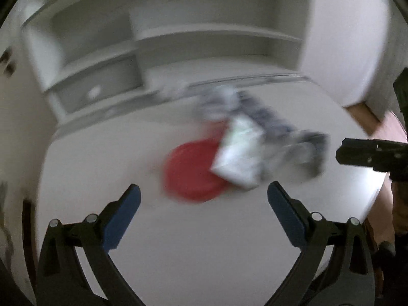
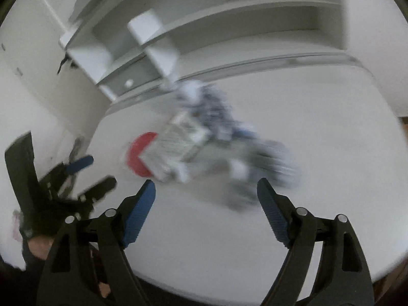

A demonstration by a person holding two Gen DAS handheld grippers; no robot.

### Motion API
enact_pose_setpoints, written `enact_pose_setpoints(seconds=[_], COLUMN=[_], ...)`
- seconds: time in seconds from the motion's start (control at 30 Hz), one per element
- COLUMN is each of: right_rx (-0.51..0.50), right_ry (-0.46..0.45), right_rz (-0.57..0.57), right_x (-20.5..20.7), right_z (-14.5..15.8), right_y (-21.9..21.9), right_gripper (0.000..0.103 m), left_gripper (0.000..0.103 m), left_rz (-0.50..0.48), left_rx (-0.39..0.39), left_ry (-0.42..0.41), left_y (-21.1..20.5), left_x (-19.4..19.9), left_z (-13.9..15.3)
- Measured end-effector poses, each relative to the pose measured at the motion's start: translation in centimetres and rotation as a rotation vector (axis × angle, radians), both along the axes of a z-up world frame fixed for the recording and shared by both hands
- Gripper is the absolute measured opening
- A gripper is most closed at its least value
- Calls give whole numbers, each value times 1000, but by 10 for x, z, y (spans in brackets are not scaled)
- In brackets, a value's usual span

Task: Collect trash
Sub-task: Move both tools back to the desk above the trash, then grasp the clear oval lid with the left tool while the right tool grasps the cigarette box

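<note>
The left gripper [image 1: 204, 196], jaws apart and empty, faces the red lid [image 1: 190, 170] just ahead on the table [image 1: 178, 242]. The white packet [image 1: 238, 154] overlaps the lid's right edge, beside blurred grey-blue wrappers [image 1: 280, 132] trailing far-left to near-right. The right gripper [image 2: 206, 193], also apart and empty, sits nearest those wrappers.

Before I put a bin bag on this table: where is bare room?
Bare: the near strip between the left tool, right tool and the red disc, and the table's right side. Crowded: the middle, around the white packet and blurred wrappers.
</note>
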State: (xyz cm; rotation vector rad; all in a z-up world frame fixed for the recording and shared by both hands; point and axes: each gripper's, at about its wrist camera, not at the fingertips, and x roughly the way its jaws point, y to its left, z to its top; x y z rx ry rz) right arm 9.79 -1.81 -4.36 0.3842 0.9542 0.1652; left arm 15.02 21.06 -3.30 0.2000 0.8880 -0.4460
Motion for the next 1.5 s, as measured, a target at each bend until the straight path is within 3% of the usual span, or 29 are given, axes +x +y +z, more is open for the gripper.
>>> enact_pose_setpoints(seconds=[0.17, 0.57, 0.7, 0.73, 0.77, 1.03, 1.17, 1.23, 1.3, 1.33, 1.37, 1.5], right_rx=[91, 173, 154, 139, 135, 154, 135, 123, 111, 104, 96, 71], right_ry=[101, 259, 260, 257, 259, 194, 162, 143, 123, 110, 94, 32], right_rz=[-8, -164, -188, -192, -189, -164, -145, -126, -109, -103, -97, -100], right_x=[65, 96, 105, 107, 109, 99, 92, 87, 82, 78, 73, 46], right_z=[-9, -42, -44, -43, -44, -31, -22, -16, -10, -7, -2, 11], right_y=[47, 43, 47, 49, 51, 42, 38, 36, 35, 33, 29, 9], right_gripper=[80, 80, 78, 66, 62, 61, 61, 61, 61, 61, 61, 61], left_gripper=[96, 96, 96, 96, 96, 96, 96, 94, 82, 63, 35, 36], left_rz=[38, -8, -24, -26, -27, -28, -6, -2, -2, -10, -19, 16], left_rx=[3, -9, -11, -11, -12, 28, 93, 75, 66, 61, 55, -22], left_ry=[7, 81, 96, 99, 99, 92, 67, 74, 59, 53, 51, 72], left_y=[43, 40, 35, 35, 35, 28, 23, 23, 24, 23, 23, 30], left_x=[2, 41, 44, 46, 46, 58, 64, 66, 65, 64, 64, 66], left_z=[-15, -54, -59, -59, -60, -64, -69, -70, -67, -64, -61, -46])
